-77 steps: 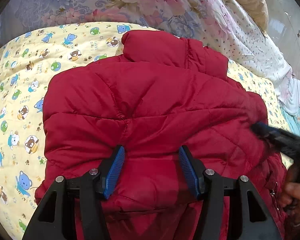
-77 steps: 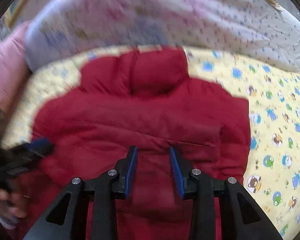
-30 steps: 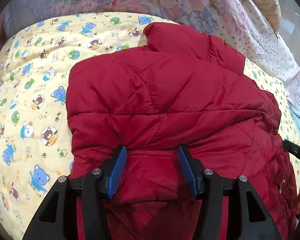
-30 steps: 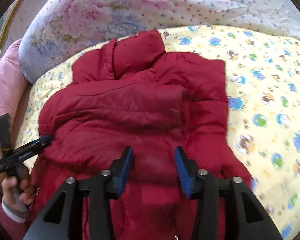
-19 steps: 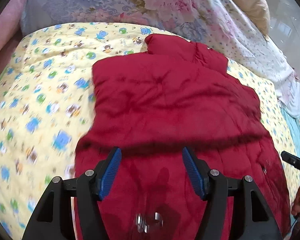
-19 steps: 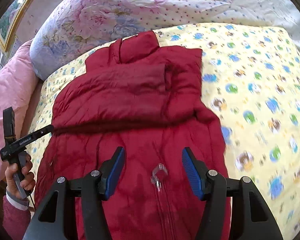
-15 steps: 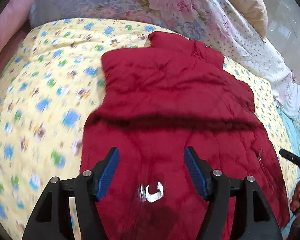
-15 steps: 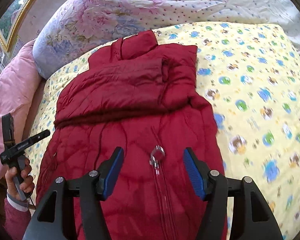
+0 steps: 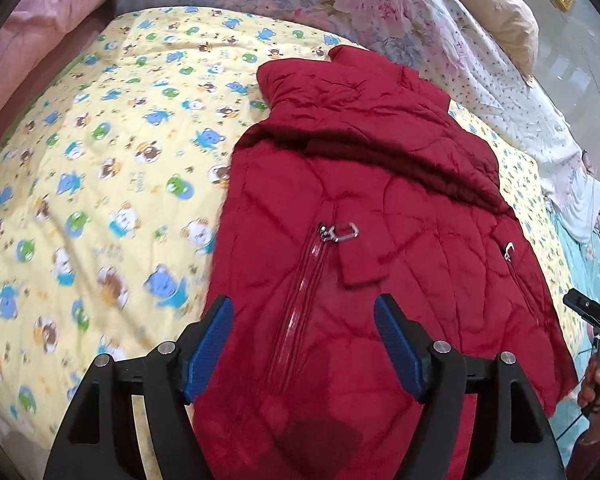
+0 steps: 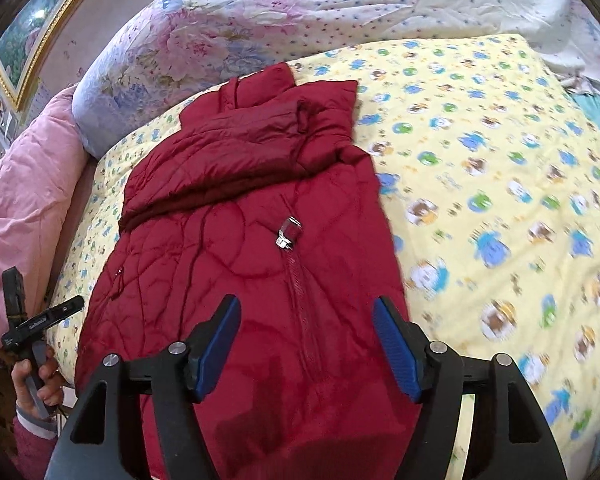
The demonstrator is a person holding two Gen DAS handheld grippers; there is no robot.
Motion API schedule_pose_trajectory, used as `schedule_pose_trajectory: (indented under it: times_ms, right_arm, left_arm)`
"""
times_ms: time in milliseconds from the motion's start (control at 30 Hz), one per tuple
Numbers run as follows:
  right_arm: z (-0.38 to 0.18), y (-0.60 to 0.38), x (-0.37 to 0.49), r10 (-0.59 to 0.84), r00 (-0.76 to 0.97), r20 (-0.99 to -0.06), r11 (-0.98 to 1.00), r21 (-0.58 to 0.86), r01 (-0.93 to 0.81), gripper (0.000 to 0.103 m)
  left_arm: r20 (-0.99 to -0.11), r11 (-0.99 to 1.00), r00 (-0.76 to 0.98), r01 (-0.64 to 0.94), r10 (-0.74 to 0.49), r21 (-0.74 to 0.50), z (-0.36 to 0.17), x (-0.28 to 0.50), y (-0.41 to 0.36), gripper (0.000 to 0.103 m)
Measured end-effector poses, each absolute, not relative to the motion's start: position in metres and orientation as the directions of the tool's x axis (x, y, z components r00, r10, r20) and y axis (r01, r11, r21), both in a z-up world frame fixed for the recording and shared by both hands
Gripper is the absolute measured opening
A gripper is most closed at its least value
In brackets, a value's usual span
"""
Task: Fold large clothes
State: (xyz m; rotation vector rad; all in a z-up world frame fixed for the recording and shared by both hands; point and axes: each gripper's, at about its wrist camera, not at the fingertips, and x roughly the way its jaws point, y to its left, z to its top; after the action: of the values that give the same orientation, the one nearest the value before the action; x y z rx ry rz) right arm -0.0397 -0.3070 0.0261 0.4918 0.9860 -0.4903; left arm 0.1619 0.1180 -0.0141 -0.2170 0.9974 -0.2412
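Note:
A red quilted jacket (image 9: 340, 184) lies front up on the bed, collar at the far end, with its sleeves folded across the chest; it also shows in the right wrist view (image 10: 244, 208). Its front zipper with a silver pull (image 9: 342, 233) runs toward me. My left gripper (image 9: 306, 344) is open and empty, hovering above the jacket's lower part. My right gripper (image 10: 306, 344) is open and empty too, above the jacket's hem. Each gripper shows at the edge of the other's view, the right gripper (image 9: 592, 312) and the left gripper (image 10: 32, 324), each held in a hand.
The jacket rests on a yellow bear-print sheet (image 9: 100, 160) with much bare sheet to the left and also on the right (image 10: 500, 200). A floral quilt (image 10: 220, 40) is piled at the bed's far end. A pink blanket (image 10: 24, 184) lies at the left side.
Both grippers opened, let go of the red fabric and drew back and up from the jacket. The folded sleeves now lie across the chest and the zipper front has come into view.

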Motion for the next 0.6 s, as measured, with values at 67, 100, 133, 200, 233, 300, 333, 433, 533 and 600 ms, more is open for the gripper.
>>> schedule_pose_trajectory:
  times_ms: [67, 100, 133, 200, 233, 300, 333, 433, 533, 600]
  right_arm:
    - [0.026, -0.307, -0.05, -0.168, 0.46, -0.872, 0.778, 0.17, 0.605, 0.073]
    - [0.025, -0.307, -0.055, -0.171, 0.455, -0.874, 0.773, 0.167, 0.612, 0.073]
    - [0.025, -0.306, -0.059, -0.174, 0.452, -0.875, 0.769, 0.166, 0.617, 0.073]
    - [0.023, -0.305, -0.068, -0.174, 0.446, -0.878, 0.763, 0.166, 0.625, 0.073]
    - [0.023, -0.303, -0.07, -0.173, 0.442, -0.88, 0.762, 0.165, 0.626, 0.073]
    - [0.021, -0.301, -0.075, -0.172, 0.433, -0.885, 0.76, 0.16, 0.63, 0.076]
    - [0.019, -0.299, -0.078, -0.173, 0.428, -0.887, 0.758, 0.158, 0.633, 0.077]
    - [0.013, -0.294, -0.086, -0.181, 0.394, -0.901, 0.754, 0.13, 0.644, 0.081]
    - [0.003, -0.292, -0.093, -0.167, 0.36, -0.918, 0.749, 0.119, 0.651, 0.082]
    - [-0.004, -0.291, -0.1, -0.153, 0.348, -0.925, 0.747, 0.123, 0.654, 0.082]
  left_arm:
    - [-0.797, 0.952, 0.525, 0.097, -0.298, -0.291, -0.011, 0.152, 0.123, 0.074]
    - [-0.795, 0.951, 0.528, 0.092, -0.298, -0.296, -0.009, 0.147, 0.125, 0.074]
    - [-0.794, 0.95, 0.529, 0.089, -0.301, -0.3, -0.009, 0.145, 0.127, 0.075]
    - [-0.791, 0.947, 0.53, 0.084, -0.305, -0.309, -0.009, 0.136, 0.132, 0.075]
    - [-0.792, 0.947, 0.53, 0.079, -0.303, -0.31, -0.009, 0.132, 0.134, 0.075]
    - [-0.797, 0.948, 0.525, 0.071, -0.299, -0.309, -0.012, 0.127, 0.138, 0.075]
    - [-0.799, 0.949, 0.523, 0.067, -0.297, -0.308, -0.013, 0.127, 0.14, 0.075]
    - [-0.804, 0.948, 0.516, 0.056, -0.297, -0.314, -0.016, 0.122, 0.144, 0.075]
    - [-0.812, 0.947, 0.505, 0.038, -0.293, -0.319, -0.02, 0.117, 0.152, 0.077]
    - [-0.816, 0.946, 0.498, 0.03, -0.295, -0.323, -0.023, 0.115, 0.155, 0.078]
